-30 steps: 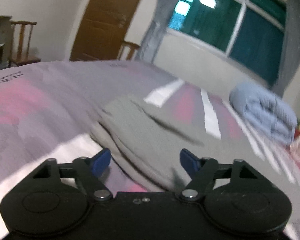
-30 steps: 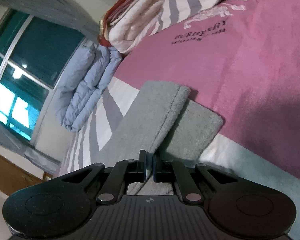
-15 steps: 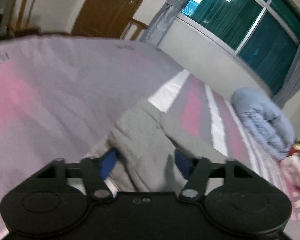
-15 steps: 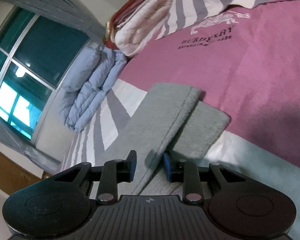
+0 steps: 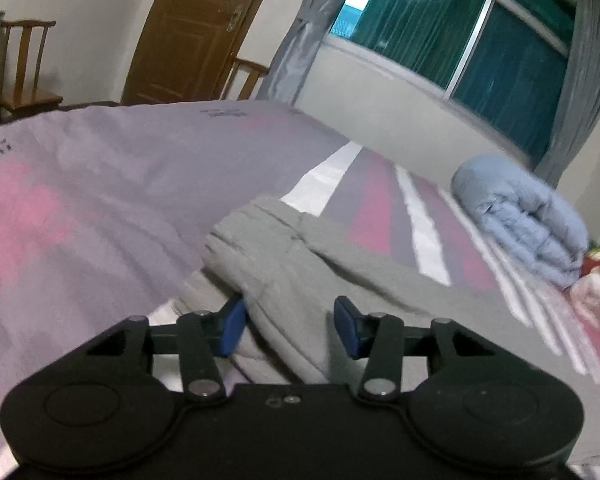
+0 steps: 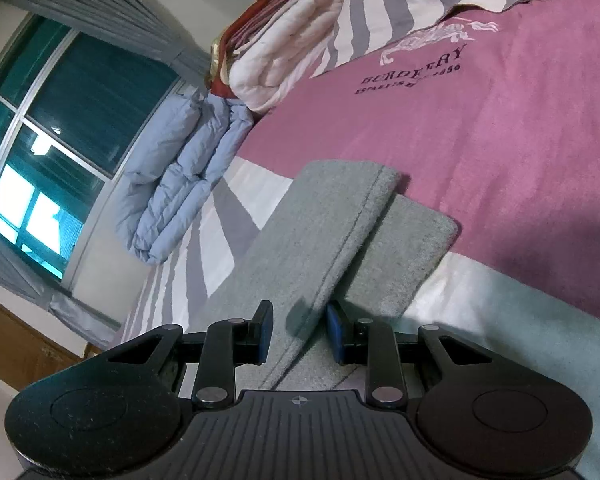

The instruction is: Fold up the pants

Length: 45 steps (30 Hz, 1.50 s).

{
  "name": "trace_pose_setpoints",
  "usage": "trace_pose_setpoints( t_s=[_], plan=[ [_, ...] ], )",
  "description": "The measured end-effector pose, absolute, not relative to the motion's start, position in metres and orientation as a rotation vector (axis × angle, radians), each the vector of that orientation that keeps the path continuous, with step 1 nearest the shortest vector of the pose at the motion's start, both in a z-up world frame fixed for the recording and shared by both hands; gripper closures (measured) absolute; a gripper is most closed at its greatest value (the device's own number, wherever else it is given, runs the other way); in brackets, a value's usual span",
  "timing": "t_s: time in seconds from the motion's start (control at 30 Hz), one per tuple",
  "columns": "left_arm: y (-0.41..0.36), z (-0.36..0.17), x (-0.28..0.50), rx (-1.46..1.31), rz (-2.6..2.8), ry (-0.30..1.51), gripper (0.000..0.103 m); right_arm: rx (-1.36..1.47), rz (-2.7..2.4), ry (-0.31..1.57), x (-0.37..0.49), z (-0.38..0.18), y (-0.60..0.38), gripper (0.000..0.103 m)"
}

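Grey pants [image 5: 292, 264] lie on the bed, folded lengthwise. In the left wrist view their waistband end [image 5: 256, 224] is bunched, and my left gripper [image 5: 290, 326] is open with its blue pads either side of a raised fold. In the right wrist view the two leg ends [image 6: 340, 216] lie stacked and offset. My right gripper [image 6: 299, 330] is open, its pads straddling the edge of the upper leg.
The bed cover [image 6: 520, 152] is pink and grey with white stripes. A folded blue duvet [image 5: 528, 216] lies near the window, also in the right wrist view [image 6: 180, 176]. Stacked bedding [image 6: 300, 52] sits at the bed's head. Wooden chairs [image 5: 24, 68] and a door [image 5: 196, 28] stand beyond.
My right gripper was shut on the pant leg a second ago and has opened, letting it go. My left gripper moved forward onto the waistband fold and stayed open.
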<state>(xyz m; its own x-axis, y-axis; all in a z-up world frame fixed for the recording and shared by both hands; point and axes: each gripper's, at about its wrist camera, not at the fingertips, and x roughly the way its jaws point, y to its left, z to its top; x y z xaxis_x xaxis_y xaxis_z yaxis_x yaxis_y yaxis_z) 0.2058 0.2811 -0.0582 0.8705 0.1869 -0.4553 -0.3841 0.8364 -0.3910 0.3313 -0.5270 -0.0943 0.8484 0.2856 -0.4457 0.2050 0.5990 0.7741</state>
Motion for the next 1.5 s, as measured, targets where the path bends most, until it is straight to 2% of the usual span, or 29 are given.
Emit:
trace_pose_setpoints(
  t_s=[0.1,0.2,0.23,0.27,0.3,0.43,0.53,0.6,0.8,0.93,1.0,1.2,1.27,1.33,1.37,1.4,1.43,1.47,1.5],
  plan=[
    [0.274,-0.06,0.199,-0.517,0.283,0.387,0.066,0.941,0.05,0.579,0.331,-0.095,-0.527,0.074],
    [0.29,-0.074,0.218,-0.643,0.248,0.459,0.068,0.939,0.049,0.583,0.332,-0.096,-0.527,0.074],
    [0.294,-0.074,0.222,-0.662,0.248,0.463,0.074,0.942,0.048,0.583,0.332,-0.096,-0.527,0.074],
    [0.297,-0.073,0.228,-0.66,0.249,0.471,0.092,0.946,0.046,0.583,0.332,-0.096,-0.527,0.074],
    [0.301,-0.068,0.232,-0.662,0.243,0.468,0.095,0.949,0.043,0.584,0.333,-0.096,-0.527,0.074],
    [0.304,-0.039,0.238,-0.566,0.2,0.381,0.096,0.946,0.027,0.589,0.334,-0.091,-0.528,0.074],
    [0.309,-0.065,0.248,-0.532,0.253,0.515,0.096,0.962,0.03,0.589,0.332,-0.094,-0.531,0.074],
    [0.307,-0.081,0.247,-0.526,0.249,0.551,0.095,0.98,0.041,0.587,0.33,-0.097,-0.535,0.074],
    [0.295,-0.064,0.241,-0.477,0.26,0.531,0.093,1.002,0.031,0.563,0.327,-0.097,-0.548,0.074],
    [0.301,-0.063,0.228,-0.554,0.253,0.489,0.084,1.022,0.026,0.567,0.33,-0.098,-0.553,0.073],
    [0.307,-0.069,0.223,-0.64,0.239,0.471,0.074,1.005,0.027,0.57,0.331,-0.096,-0.551,0.073],
    [0.299,-0.064,0.207,-0.661,0.246,0.399,0.061,1.001,0.023,0.565,0.331,-0.098,-0.548,0.073],
    [0.299,-0.063,0.202,-0.695,0.258,0.379,0.06,0.996,0.019,0.568,0.332,-0.098,-0.546,0.073],
    [0.301,-0.062,0.196,-0.706,0.288,0.334,0.052,0.994,0.018,0.57,0.333,-0.097,-0.545,0.073],
    [0.304,-0.062,0.197,-0.718,0.303,0.329,0.037,0.993,0.017,0.571,0.334,-0.097,-0.544,0.073],
    [0.308,-0.065,0.199,-0.742,0.309,0.334,0.031,0.991,0.017,0.571,0.334,-0.097,-0.544,0.073],
    [0.314,-0.068,0.202,-0.77,0.313,0.346,0.034,0.99,0.016,0.571,0.334,-0.097,-0.544,0.073],
    [0.32,-0.069,0.205,-0.789,0.313,0.347,0.049,0.987,0.015,0.572,0.335,-0.096,-0.543,0.073],
    [0.324,-0.07,0.208,-0.799,0.311,0.344,0.059,0.985,0.014,0.572,0.335,-0.096,-0.543,0.073]
  ],
)
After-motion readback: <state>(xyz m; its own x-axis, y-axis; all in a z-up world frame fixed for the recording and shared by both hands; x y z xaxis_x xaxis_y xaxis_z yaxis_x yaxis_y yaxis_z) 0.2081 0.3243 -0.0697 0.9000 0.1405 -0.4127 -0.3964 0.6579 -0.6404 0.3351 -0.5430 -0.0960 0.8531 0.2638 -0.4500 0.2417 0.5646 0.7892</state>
